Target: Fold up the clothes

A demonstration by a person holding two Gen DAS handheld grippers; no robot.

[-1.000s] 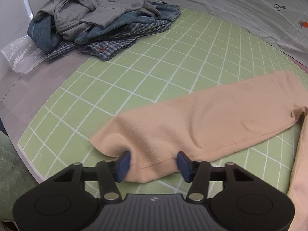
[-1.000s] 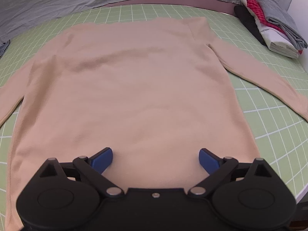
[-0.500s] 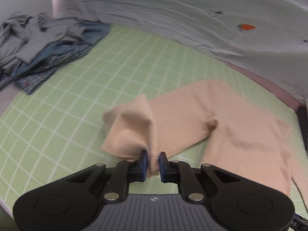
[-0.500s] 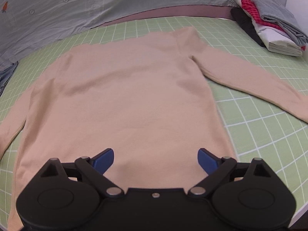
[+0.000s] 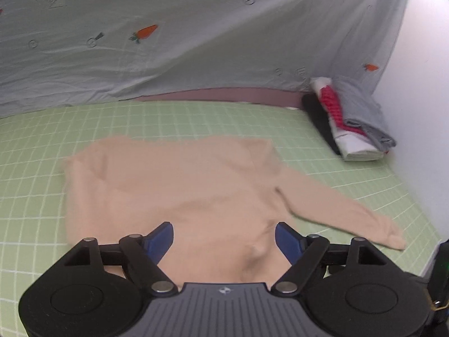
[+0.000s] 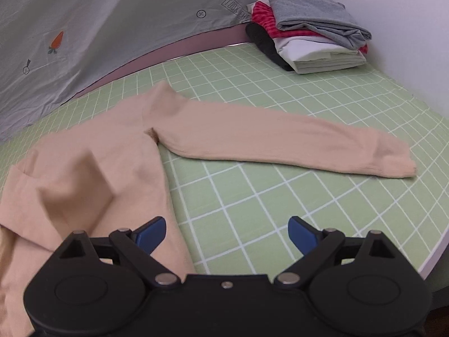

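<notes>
In the left wrist view, your left tool stands with its jaws spread wide and nothing between them, poised over the near part of the peach long-sleeved top. The top lies flat on the green gridded mat that covers the counter. The left side of the garment looks folded in over the body, judging by the straight left edge and the absence of a sleeve there; the right sleeve is extended outward toward the counter edge. A stack of folded clothes sits at the far right corner against the wall, well apart from the top. In the right wrist view, your right tool is likewise spread open and empty, positioned over the mat just beside the top's right hem edge. The right sleeve lies straight and unfolded across the mat, its cuff near the counter edge. The folded stack sits beyond it, and a grey carrot-print sheet hangs behind. Assessment: the task on this garment is at an early stage. One side fold appears complete; the right sleeve fold and the body folds remain, after which the garment would need transfer to the stack.
</notes>
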